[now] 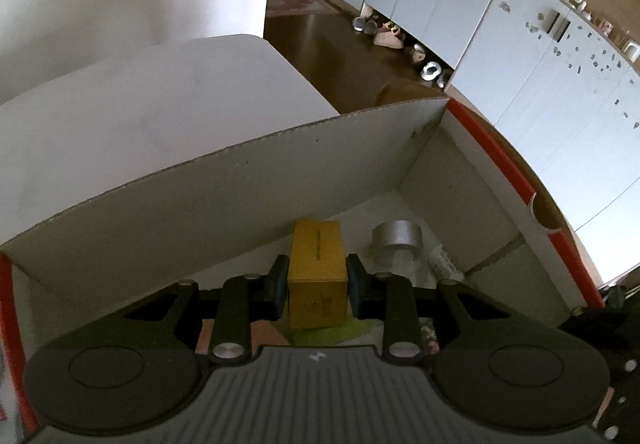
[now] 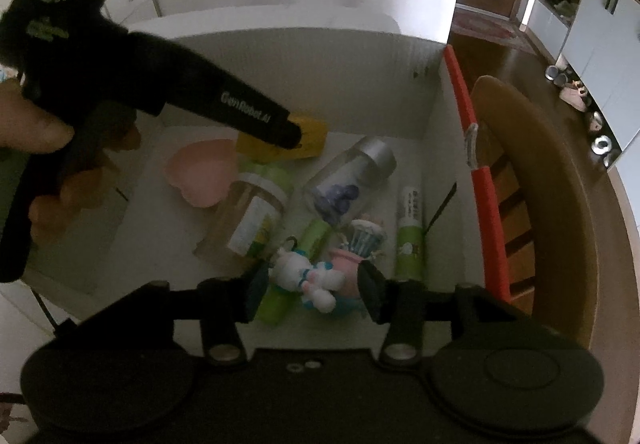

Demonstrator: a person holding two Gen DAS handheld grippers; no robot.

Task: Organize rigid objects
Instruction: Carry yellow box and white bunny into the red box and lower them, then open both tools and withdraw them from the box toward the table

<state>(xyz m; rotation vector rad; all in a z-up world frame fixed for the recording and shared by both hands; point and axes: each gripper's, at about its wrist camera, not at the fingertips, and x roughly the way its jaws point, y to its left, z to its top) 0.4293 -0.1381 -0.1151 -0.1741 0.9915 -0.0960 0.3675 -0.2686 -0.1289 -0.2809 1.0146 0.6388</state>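
Here we see the left tool (image 1: pixel 317 280) clamped on a yellow box (image 1: pixel 317 276), held inside the white cardboard box (image 1: pixel 224 200). The right tool (image 2: pixel 314 290) stands partly open, gripping nothing, above a white plush toy (image 2: pixel 308 276) among 2 bottles.

Matt corrugated cardboard box (image 1: pixel 240 184)

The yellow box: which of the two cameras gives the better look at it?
The left wrist view. There the yellow box fills the middle, clamped between the left gripper fingers, with its top and front face plain. In the right wrist view the yellow box is smaller, at the far end of the white carton, partly hidden by the left gripper.
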